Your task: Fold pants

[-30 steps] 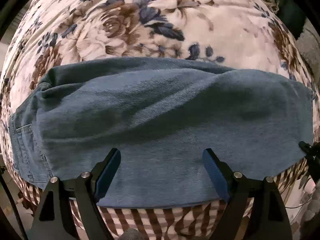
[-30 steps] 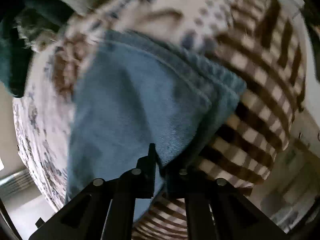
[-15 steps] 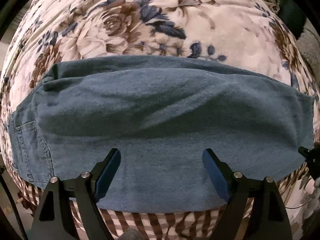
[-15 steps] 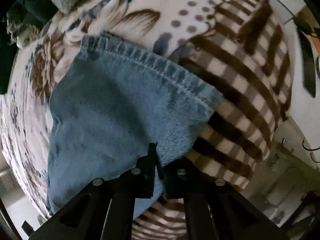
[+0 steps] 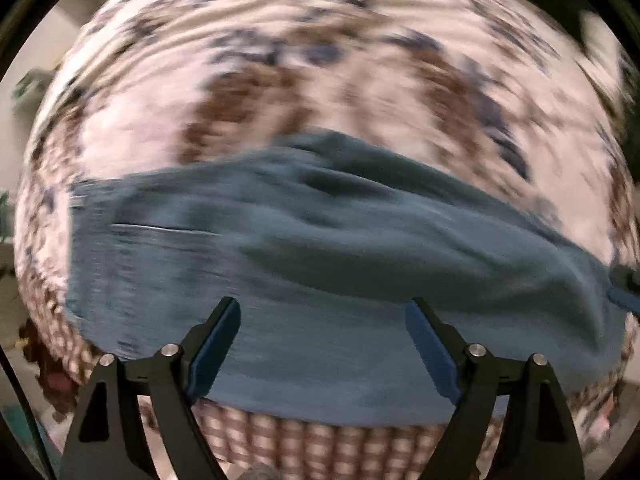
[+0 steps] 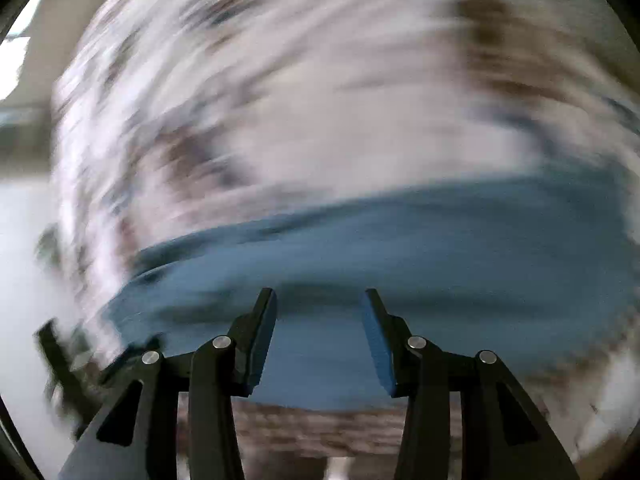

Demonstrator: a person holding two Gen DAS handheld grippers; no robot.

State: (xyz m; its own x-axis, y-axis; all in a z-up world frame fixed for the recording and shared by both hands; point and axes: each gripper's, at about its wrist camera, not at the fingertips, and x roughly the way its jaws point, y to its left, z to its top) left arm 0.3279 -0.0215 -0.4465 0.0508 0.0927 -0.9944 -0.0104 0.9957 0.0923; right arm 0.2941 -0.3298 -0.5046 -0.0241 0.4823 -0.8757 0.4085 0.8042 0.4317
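Observation:
The blue denim pants (image 5: 320,264) lie folded lengthwise in a wide band across the floral blanket (image 5: 320,60). Both views are blurred by motion. My left gripper (image 5: 322,312) is open and empty, with its fingers over the pants' near edge. My right gripper (image 6: 320,304) is open and empty, above the near part of the pants (image 6: 400,248). In the right wrist view the pants run from lower left to the right edge.
A brown checked border (image 5: 320,436) of the blanket runs along the near edge, also visible in the right wrist view (image 6: 320,428). The other gripper's dark tip (image 5: 624,276) shows at the pants' right end. The floor and wall show pale at the left (image 6: 24,240).
My right gripper has let go of the pants' hem and opened, then swung round to face the pants broadside. My left gripper has pulled back and up; it stays open.

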